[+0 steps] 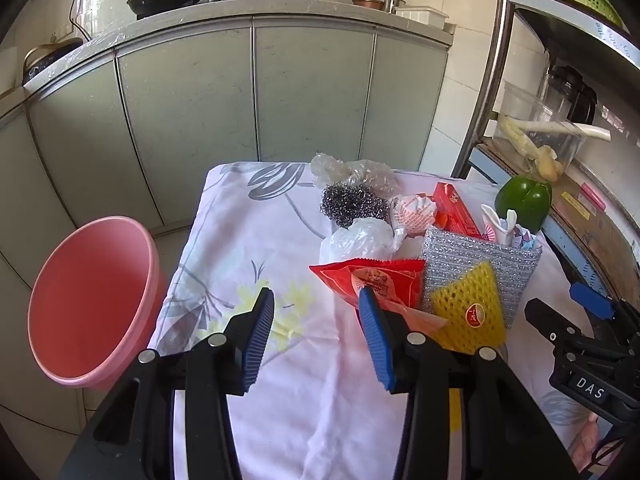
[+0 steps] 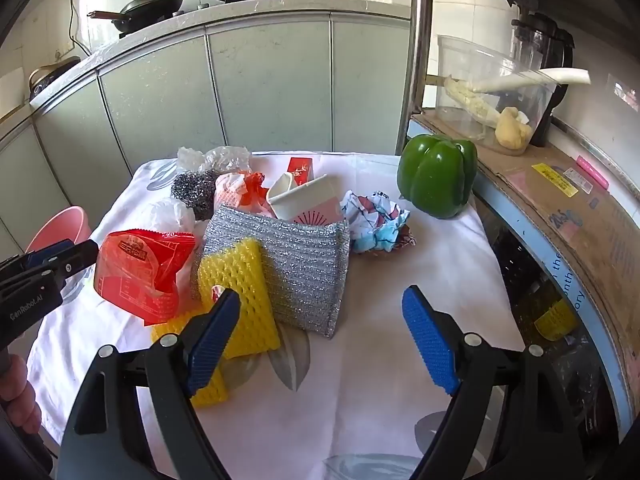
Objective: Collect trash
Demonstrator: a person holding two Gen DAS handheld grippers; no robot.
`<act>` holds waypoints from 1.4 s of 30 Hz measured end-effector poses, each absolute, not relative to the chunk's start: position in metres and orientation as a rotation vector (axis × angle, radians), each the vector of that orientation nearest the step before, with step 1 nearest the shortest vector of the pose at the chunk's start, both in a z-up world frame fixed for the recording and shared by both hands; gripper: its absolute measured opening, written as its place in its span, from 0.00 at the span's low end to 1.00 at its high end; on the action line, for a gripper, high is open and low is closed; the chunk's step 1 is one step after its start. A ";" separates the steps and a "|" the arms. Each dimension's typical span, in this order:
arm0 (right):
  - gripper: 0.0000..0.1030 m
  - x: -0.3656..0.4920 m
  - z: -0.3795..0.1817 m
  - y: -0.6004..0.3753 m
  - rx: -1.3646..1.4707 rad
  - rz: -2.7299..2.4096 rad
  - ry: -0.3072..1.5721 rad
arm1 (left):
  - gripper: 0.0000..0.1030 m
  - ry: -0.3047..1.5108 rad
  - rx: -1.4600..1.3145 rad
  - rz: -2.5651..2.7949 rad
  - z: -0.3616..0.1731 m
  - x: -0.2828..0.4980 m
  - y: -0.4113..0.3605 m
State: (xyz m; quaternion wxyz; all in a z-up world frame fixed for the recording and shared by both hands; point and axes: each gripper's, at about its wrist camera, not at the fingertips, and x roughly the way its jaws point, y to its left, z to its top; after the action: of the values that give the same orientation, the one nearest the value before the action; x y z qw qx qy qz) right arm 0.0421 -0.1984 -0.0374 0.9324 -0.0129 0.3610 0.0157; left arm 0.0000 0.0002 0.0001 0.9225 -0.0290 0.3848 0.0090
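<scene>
Left gripper [image 1: 316, 312] and right gripper [image 2: 322, 308], each with fingers spread and holding nothing, above a floral tablecloth [image 1: 240, 248]. Trash clustered at the cloth's far side: red snack wrapper [image 2: 140, 268], yellow foam net [image 2: 240, 292] against a silver scouring pad [image 2: 304, 264], crumpled paper [image 2: 376, 220], steel-wool ball [image 1: 352, 204] and white plastic bag [image 1: 360, 240]. A pink bucket [image 1: 92, 304] stands on the floor left of the table; a green pepper [image 2: 438, 174] sits at the right edge.

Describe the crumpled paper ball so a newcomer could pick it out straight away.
Start at the green bell pepper near the table's far right corner. Just in front of it, to its left, the crumpled paper ball lies beside the silver scouring cloth. It alone is white paper printed blue and red, wadded into a loose lump.
</scene>
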 end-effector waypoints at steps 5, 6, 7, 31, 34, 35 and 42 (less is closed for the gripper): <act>0.82 0.041 -0.035 -0.199 -0.026 0.029 0.732 | 0.42 0.784 -0.063 0.017 0.000 0.000 0.000; 0.82 0.041 -0.035 -0.199 -0.026 0.027 0.731 | 0.42 0.783 -0.063 0.017 0.000 0.000 0.000; 0.82 0.041 -0.035 -0.199 -0.026 0.027 0.729 | 0.42 0.783 -0.063 0.017 0.000 0.000 0.000; 0.82 0.038 -0.031 -0.194 -0.038 0.029 0.705 | 0.42 0.759 -0.069 0.009 0.014 -0.003 0.001; 0.82 0.038 -0.031 -0.194 -0.038 0.030 0.704 | 0.42 0.759 -0.070 0.009 0.014 -0.003 0.001; 0.82 0.038 -0.031 -0.194 -0.039 0.030 0.703 | 0.42 0.758 -0.070 0.009 0.014 -0.003 0.001; 0.82 0.039 -0.029 -0.193 -0.039 0.029 0.701 | 0.42 0.757 -0.071 0.009 0.014 -0.003 0.001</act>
State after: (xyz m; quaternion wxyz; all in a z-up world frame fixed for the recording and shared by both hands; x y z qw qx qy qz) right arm 0.0391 -0.1933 -0.0294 0.9390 -0.0192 0.3431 0.0141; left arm -0.0032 0.0013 0.0139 0.9287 -0.0345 0.3693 0.0044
